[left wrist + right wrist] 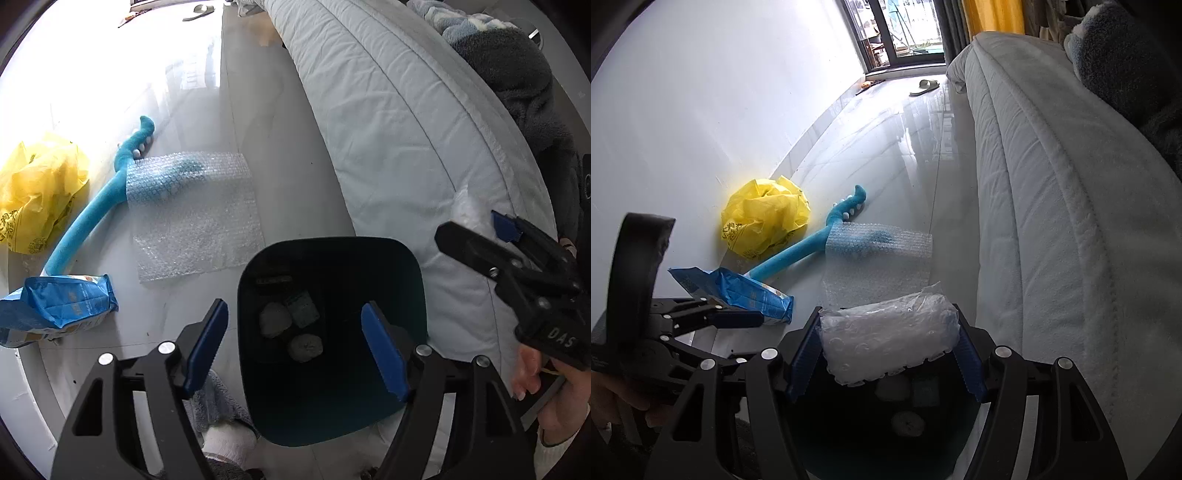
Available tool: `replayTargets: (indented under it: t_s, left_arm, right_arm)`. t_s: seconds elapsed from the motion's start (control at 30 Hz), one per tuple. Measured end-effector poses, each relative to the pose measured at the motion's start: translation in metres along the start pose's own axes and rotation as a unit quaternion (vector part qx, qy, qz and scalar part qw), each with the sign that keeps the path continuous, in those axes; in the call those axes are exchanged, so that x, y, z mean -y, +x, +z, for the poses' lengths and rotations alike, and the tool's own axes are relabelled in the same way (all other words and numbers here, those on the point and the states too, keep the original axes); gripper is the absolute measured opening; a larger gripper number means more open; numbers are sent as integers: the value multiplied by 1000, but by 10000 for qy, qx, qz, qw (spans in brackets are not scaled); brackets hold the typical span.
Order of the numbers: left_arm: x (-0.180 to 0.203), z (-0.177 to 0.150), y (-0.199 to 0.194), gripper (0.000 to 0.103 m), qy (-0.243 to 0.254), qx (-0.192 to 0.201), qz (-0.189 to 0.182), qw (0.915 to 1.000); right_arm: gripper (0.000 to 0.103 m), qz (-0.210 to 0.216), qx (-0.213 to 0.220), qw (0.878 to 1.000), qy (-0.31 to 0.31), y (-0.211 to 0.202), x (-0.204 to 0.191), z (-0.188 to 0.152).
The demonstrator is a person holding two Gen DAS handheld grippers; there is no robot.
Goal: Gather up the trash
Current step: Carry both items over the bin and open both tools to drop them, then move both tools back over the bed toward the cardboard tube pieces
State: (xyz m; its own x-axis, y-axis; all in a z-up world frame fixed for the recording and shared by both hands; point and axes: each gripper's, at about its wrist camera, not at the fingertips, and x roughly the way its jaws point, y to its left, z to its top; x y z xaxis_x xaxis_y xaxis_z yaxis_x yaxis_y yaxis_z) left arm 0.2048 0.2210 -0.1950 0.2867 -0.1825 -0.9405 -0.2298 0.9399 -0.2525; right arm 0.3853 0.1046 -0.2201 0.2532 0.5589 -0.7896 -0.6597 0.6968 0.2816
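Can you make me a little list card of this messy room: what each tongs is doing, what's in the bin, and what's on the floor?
left tongs: open, empty, above the bin
right tongs: squeezing a bubble wrap bundle
bin: dark, a few crumpled bits inside
floor: flat bubble wrap sheet, blue foam tube, yellow bag, blue packet

Standing open-mouthed just beside the mattress, the dark bin; blocking the floor beyond: bubble wrap sheet, blue foam tube, yellow bag, blue packet.
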Motion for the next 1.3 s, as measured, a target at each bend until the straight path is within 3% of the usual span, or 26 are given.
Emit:
replayTargets:
  t_s: [0.33,0.63,0.8,0.9,1.0,1.3]
  left_arm:
    - [-7,8,-42,77,-32,853,-112,9963]
    - [8,13,-73,64,201,1563,-313,9870]
    - [25,17,-98,62,494,2139,-279,9752]
    - [34,19,-111,62,533,2414,-403,9681]
    - [47,22,-124,62,601,2675,-475,9605]
    - [82,28,-149,62,680,3240,-701,9410]
  right_arm:
    - [67,43,-552,9985,-53,36,-6,-17]
    - [68,-53,-911,9956,-197,54,-13,-34]
    - [71,-103,-1026,9940,-358,54,-21,-41]
    - [80,-30,-1171,9923,-398,53,-24,-45]
    - [81,-12,-1147,9925,-423,45,-24,-46]
    - [81,213,-616,9969,-446,-12,-22,-43]
